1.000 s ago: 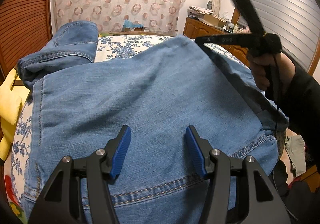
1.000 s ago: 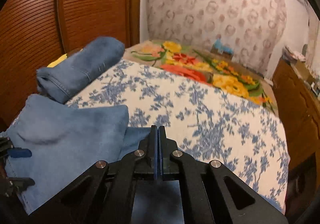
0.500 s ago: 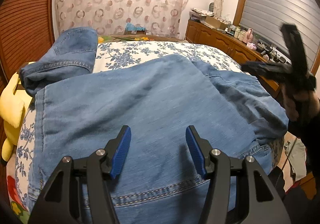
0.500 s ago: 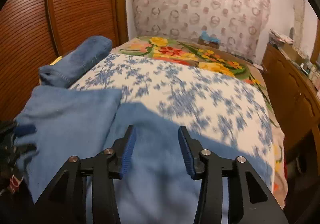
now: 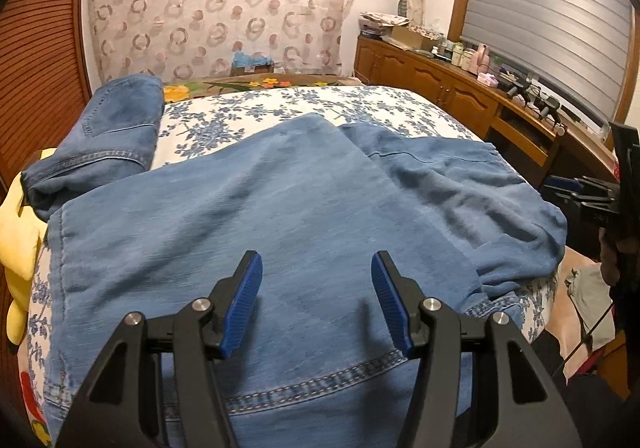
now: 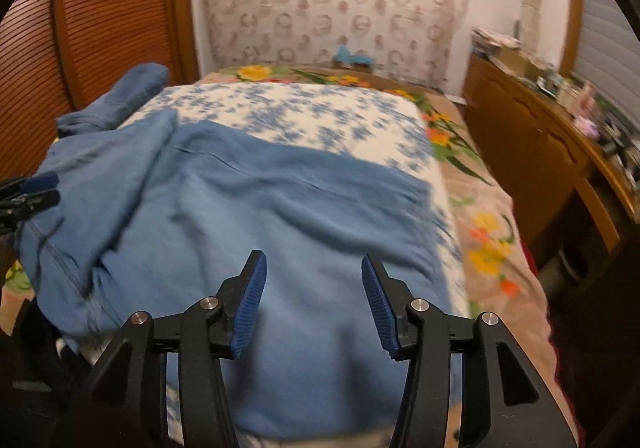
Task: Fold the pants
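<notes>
Left hand-held gripper [image 5: 316, 304]: jaws apart, empty, hovering over jeans [image 5: 248, 232] near stitched seam. Right hand-held gripper [image 6: 310, 300]: jaws just opening, nothing between them, over looser leg portion. Jeans spread on bed [image 5: 280, 107], partly doubled over. Judgement: re-grip both outer corners evenly, smooth wrinkles before folding. Second folded denim [image 5: 112, 127] beyond jeans, at bed's far edge.

Pants [image 5: 280, 207] spread across near end of bed [image 5: 304, 103]. Second folded pair [image 5: 116, 127] at bed's far left. Soft toy [image 5: 20, 232] off bed's left edge. Sideboard [image 5: 460, 87] along bed's right.
</notes>
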